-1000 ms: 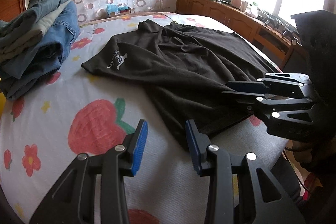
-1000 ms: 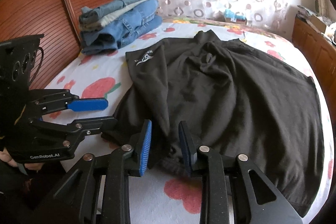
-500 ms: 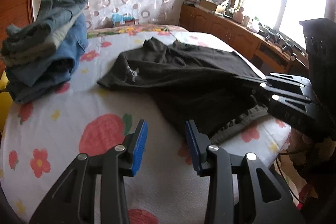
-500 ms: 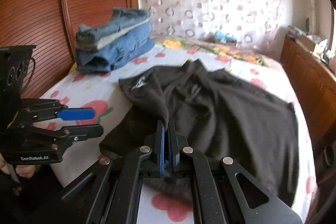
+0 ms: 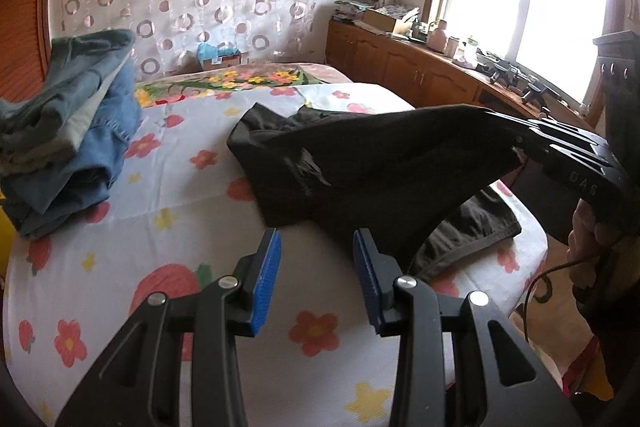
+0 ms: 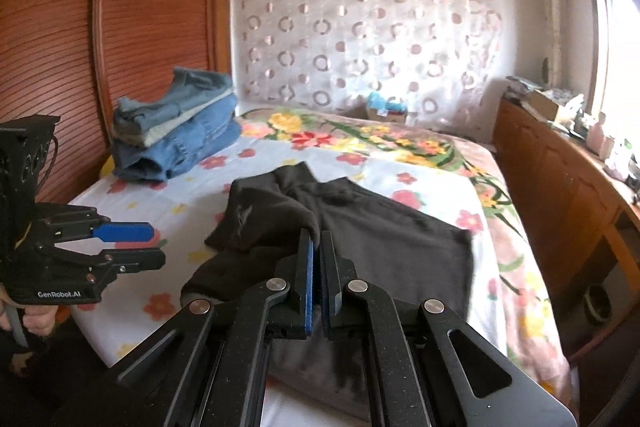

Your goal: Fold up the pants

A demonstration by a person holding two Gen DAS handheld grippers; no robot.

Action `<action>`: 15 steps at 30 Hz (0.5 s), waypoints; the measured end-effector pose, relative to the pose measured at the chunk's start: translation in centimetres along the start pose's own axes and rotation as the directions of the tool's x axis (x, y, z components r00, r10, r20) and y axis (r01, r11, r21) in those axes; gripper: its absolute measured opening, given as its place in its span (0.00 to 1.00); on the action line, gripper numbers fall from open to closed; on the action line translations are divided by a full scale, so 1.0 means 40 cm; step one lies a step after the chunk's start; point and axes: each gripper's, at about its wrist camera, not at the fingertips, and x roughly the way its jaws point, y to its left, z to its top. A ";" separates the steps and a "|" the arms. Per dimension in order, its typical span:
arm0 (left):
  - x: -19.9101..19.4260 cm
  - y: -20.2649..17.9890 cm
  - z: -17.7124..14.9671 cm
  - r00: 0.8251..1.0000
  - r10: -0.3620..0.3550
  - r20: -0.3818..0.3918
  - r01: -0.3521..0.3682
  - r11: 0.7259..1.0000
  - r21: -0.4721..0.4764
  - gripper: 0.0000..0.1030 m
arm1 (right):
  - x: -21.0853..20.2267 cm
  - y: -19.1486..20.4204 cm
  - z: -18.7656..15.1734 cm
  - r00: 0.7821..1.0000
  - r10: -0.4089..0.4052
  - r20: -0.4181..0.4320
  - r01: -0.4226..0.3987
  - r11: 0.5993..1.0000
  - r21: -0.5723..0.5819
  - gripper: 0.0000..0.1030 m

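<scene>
Black pants (image 5: 360, 163) lie on the flowered bed (image 5: 168, 227), near its front edge, with one edge lifted clear of the sheet. The right gripper (image 6: 316, 267) has its jaws pinched tight on that edge of dark cloth; the fabric rises in a ridge from the bed up to the blue pads. In the left wrist view the cloth hangs stretched from the right gripper's tips down to the bed, so the grip looks firm enough to carry it. Likely reason for the hold: raising one side so it can be laid across the rest as a fold.

The left gripper (image 5: 316, 279) has its jaws parted with nothing between the pads. It hovers above the bed's front edge, just short of the pants, aimed at the near hem (image 5: 472, 239) that sags below the lifted part. Probably placed there to catch a second corner or pin the cloth flat, but that is a guess.

A stack of folded jeans (image 6: 176, 131) sits at the bed's far left corner by the wooden wall panel, well apart from the pants, likely the finished pile. A small box (image 6: 384, 111) rests at the bed's far end. Pants not yet folded; the white logo (image 5: 308, 167) faces up.
</scene>
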 end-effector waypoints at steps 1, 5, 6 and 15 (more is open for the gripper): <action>0.000 -0.007 0.002 1.000 -0.002 0.002 0.002 1.000 0.002 0.36 | -0.006 -0.012 -0.003 1.000 -0.007 0.001 0.007 1.000 0.006 0.00; 0.008 -0.035 0.018 1.000 -0.014 0.003 0.013 1.000 0.012 0.36 | -0.029 -0.049 -0.021 1.000 -0.028 0.002 0.028 0.999 0.024 0.00; 0.010 -0.042 0.022 1.000 -0.016 0.003 0.016 1.000 0.017 0.36 | -0.035 -0.058 -0.027 0.999 -0.034 0.002 0.034 0.999 0.029 0.00; 0.043 -0.094 0.038 0.999 -0.035 -0.017 0.036 0.998 0.054 0.36 | -0.071 -0.119 -0.070 0.997 -0.073 -0.006 0.073 0.995 0.065 0.00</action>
